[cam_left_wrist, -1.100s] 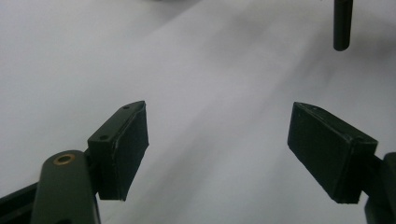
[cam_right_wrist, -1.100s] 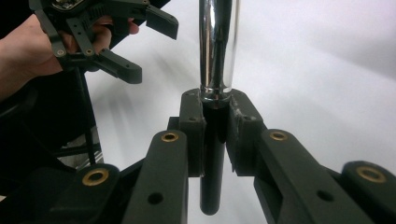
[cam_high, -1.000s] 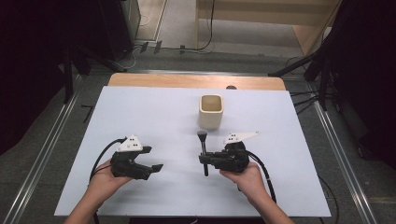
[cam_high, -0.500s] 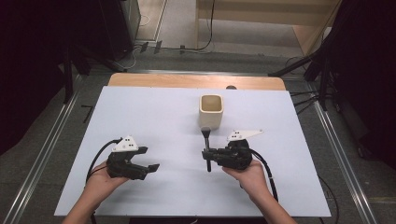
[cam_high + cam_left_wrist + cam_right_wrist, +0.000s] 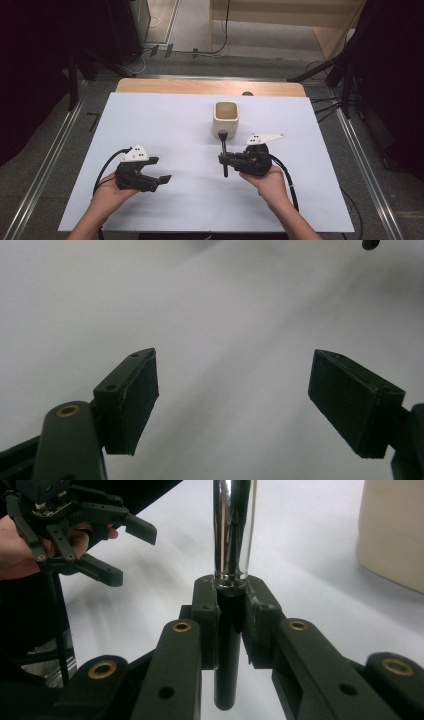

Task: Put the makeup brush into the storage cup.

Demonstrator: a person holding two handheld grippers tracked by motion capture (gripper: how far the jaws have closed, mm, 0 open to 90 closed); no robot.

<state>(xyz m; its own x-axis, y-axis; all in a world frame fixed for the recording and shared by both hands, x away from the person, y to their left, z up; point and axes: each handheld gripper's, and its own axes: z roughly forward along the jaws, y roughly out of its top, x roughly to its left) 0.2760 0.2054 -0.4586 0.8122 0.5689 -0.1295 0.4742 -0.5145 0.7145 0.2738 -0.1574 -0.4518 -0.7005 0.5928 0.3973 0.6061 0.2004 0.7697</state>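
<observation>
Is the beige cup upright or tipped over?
Upright: the beige cup stands on the white table, its open mouth facing up, seen in the high view.

White table, beige cup standing on it

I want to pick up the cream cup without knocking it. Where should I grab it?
Probably by its wall, coming down from above: the cup stands upright with its mouth open at the top, so one jaw can slip inside and one outside. The open left tool is free for that.
</observation>
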